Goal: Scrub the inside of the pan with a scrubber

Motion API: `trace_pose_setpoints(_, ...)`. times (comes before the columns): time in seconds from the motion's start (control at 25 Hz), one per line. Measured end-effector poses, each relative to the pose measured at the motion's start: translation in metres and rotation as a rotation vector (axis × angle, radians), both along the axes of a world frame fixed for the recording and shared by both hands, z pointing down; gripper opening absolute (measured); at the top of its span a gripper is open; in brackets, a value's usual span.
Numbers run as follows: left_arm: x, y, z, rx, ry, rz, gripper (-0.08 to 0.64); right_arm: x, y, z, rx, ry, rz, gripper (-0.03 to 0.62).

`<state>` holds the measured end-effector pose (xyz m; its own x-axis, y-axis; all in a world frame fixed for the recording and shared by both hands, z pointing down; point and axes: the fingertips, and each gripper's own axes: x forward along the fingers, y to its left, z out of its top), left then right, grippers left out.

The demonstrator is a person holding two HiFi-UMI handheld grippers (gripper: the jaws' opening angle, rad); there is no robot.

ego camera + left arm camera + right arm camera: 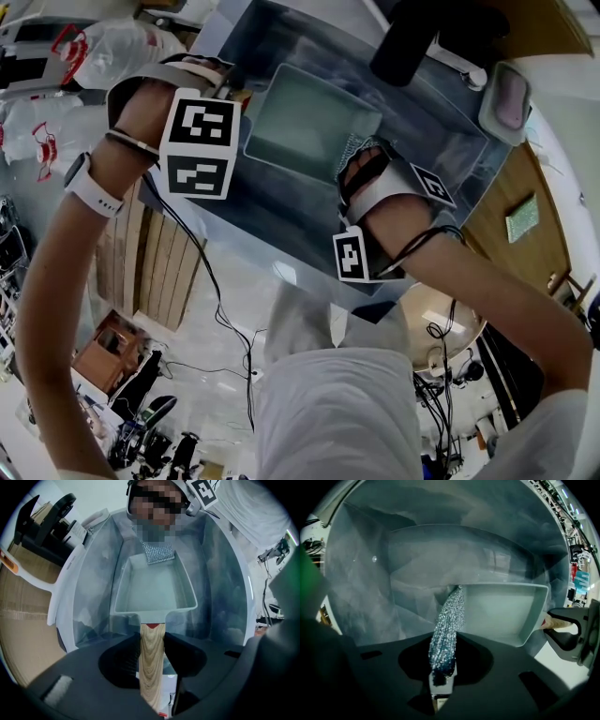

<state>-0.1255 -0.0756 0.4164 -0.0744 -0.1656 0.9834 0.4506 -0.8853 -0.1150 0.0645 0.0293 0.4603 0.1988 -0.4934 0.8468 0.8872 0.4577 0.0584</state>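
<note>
Your left gripper (pixel 152 641) is clamped on the wooden handle (pixel 152 667) of the rectangular pan (pixel 154 590) in the sink (pixel 361 588), your right gripper (pixel 443 667) pinches the mesh scrubber (pixel 449 625) at the pan's rim, so scrubbing looks barely begun: next, press it onto the floor.

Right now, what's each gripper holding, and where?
The left gripper grips the pan by its wooden handle. The right gripper grips the scrubber by its near end.
</note>
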Motion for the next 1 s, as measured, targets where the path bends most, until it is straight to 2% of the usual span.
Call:
trace_pose_setpoints(0.2, 0.001, -0.001, 0.000, 0.009, -0.009, -0.013, 0.160, 0.007, -0.005, -0.019, 0.020, -0.078, 0.074, 0.058)
trace_pose_setpoints(0.36, -0.001, 0.000, -0.009, 0.040, -0.018, -0.008, 0.158, 0.009, -0.004, -0.039, 0.027, -0.205, 0.179, 0.058)
trace_pose_setpoints(0.48, 0.001, -0.002, -0.024, 0.079, 0.015, -0.039, 0.160, 0.011, -0.001, -0.057, 0.006, -0.299, 0.286, 0.058)
trace_pose_setpoints(0.6, 0.010, -0.006, -0.048, 0.121, 0.105, -0.139, 0.152, 0.008, 0.007, -0.070, -0.059, -0.446, 0.470, 0.058)
trace_pose_setpoints(0.8, 0.025, -0.003, -0.100, 0.215, 0.246, -0.269, 0.061, 0.005, 0.014, -0.094, -0.127, -0.680, 0.801, 0.058)
trace_pose_setpoints(0.88, 0.028, 0.007, -0.119, 0.221, 0.309, -0.357, 0.035, 0.001, 0.018, -0.112, -0.157, -0.764, 0.910, 0.058)
trace_pose_setpoints(1.0, 0.031, 0.030, -0.141, 0.197, 0.359, -0.467, 0.012, -0.005, 0.024, -0.145, -0.205, -0.886, 1.039, 0.058)
